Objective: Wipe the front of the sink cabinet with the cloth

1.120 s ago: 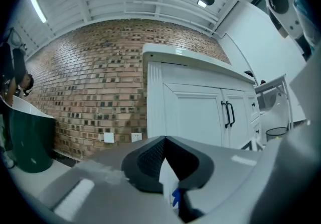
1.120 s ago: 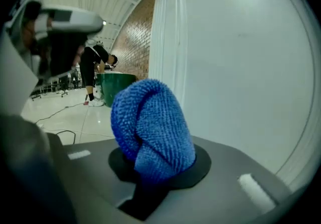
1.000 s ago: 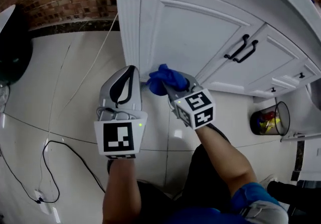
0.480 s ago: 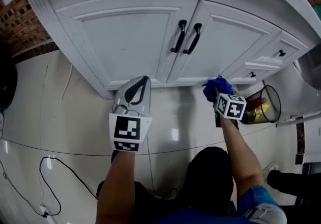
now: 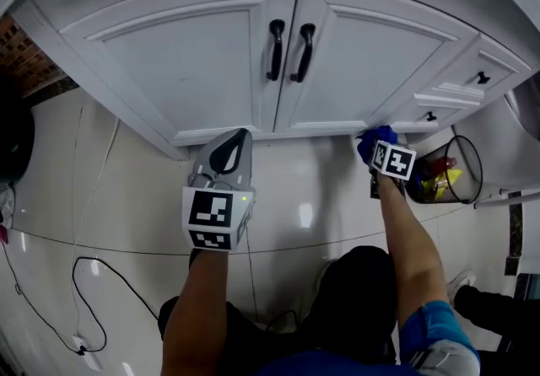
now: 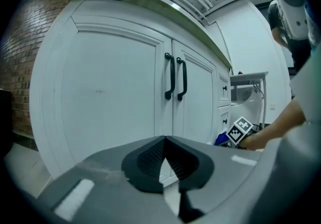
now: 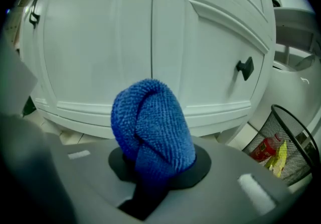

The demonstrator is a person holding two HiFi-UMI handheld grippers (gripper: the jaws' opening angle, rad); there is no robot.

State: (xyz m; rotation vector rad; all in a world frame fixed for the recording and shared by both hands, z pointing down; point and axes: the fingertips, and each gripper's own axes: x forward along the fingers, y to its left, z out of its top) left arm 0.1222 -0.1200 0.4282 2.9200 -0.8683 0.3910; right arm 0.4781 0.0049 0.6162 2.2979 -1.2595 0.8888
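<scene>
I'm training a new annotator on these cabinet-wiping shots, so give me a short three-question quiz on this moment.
1. True or false: the left gripper holds the blue cloth.
2. The wire basket stands: A) beyond the left gripper, on its outer side; B) on the right gripper's side; C) between the two grippers.
3. Fill in: the door handles are ___ in colour.
Key: 1 false, its jaws are shut on nothing; 2 B; 3 black.

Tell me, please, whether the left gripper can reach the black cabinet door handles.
Probably yes: the left gripper, shut and empty, faces the white cabinet, with nothing between it and the black door handles.
</scene>
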